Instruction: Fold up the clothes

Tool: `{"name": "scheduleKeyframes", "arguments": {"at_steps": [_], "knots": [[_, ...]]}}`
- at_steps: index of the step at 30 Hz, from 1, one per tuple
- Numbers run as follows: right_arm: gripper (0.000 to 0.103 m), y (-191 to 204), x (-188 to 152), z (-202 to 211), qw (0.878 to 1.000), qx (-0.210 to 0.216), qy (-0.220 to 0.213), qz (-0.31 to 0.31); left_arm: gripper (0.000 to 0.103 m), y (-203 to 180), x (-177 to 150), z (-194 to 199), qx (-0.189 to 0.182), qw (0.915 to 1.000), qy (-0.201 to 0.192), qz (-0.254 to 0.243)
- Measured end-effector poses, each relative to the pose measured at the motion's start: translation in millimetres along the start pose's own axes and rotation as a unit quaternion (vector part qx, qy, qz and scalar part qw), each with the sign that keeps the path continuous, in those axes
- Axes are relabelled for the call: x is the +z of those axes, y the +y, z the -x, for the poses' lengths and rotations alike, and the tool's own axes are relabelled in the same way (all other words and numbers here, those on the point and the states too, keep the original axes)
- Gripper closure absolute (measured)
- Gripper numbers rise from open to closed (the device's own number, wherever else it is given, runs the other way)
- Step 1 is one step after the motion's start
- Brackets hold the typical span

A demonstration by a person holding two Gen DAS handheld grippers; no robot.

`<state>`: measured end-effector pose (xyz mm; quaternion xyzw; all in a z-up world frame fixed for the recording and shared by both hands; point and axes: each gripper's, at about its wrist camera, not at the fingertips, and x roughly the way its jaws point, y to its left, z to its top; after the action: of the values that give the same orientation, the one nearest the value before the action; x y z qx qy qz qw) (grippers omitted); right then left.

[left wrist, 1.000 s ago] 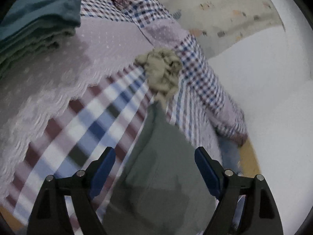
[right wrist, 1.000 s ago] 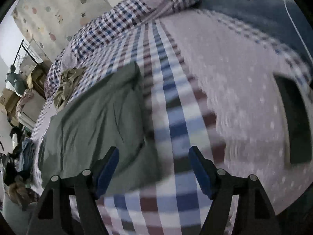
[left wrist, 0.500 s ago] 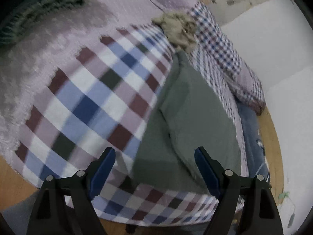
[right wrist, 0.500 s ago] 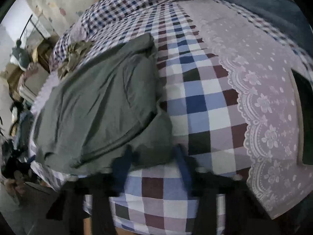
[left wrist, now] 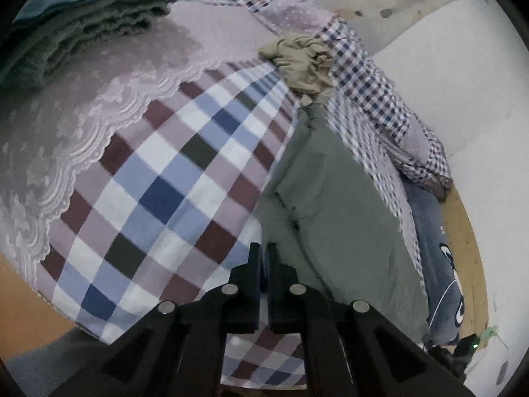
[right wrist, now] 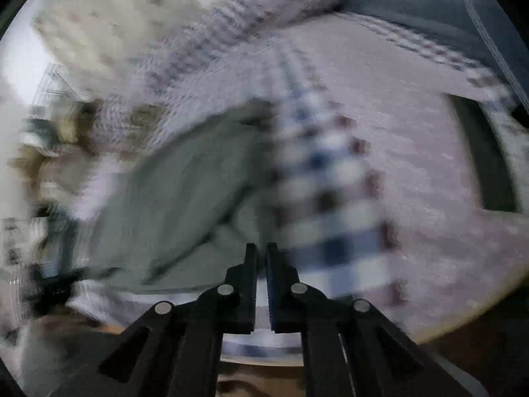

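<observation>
A grey-green garment [left wrist: 337,218] lies folded flat on the checked bedspread [left wrist: 172,178]. My left gripper [left wrist: 263,254] is shut, its tips over the garment's near left edge, and no cloth shows between the fingers. The right wrist view is smeared by motion. There the same garment [right wrist: 185,192] lies left of centre on the bedspread [right wrist: 334,198]. My right gripper [right wrist: 261,254] is shut just off the garment's near right corner, with only a thin pale gap between its fingers.
A crumpled tan garment [left wrist: 304,63] lies beyond the folded one. A stack of folded clothes [left wrist: 82,16] sits far left on the lilac lace cloth [left wrist: 66,125]. A blue garment [left wrist: 436,264] hangs at the bed's right side. A dark flat item [right wrist: 482,162] lies at the right.
Both grippers were open and have shut. The left view has pulled back from the garment, and the right gripper is moving fast, which blurs its view.
</observation>
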<state>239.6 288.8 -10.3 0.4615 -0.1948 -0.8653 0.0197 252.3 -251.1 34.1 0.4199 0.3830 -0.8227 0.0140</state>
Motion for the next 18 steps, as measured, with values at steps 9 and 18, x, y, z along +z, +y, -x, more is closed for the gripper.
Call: {"name": "scheduleKeyframes", "arguments": {"at_steps": [9,18], "knots": [[0.095,15.8,-1.9,0.2,0.993,-0.113,-0.029,0.004,0.1,24.0,4.5,6.2,-0.008,0.999,0.006,0.044],[0.069,88.5,-12.8,1.3,0.988,-0.06,-0.082,0.117,0.042,33.8,2.5,-7.0,-0.058,0.9959,0.045,0.053]]}}
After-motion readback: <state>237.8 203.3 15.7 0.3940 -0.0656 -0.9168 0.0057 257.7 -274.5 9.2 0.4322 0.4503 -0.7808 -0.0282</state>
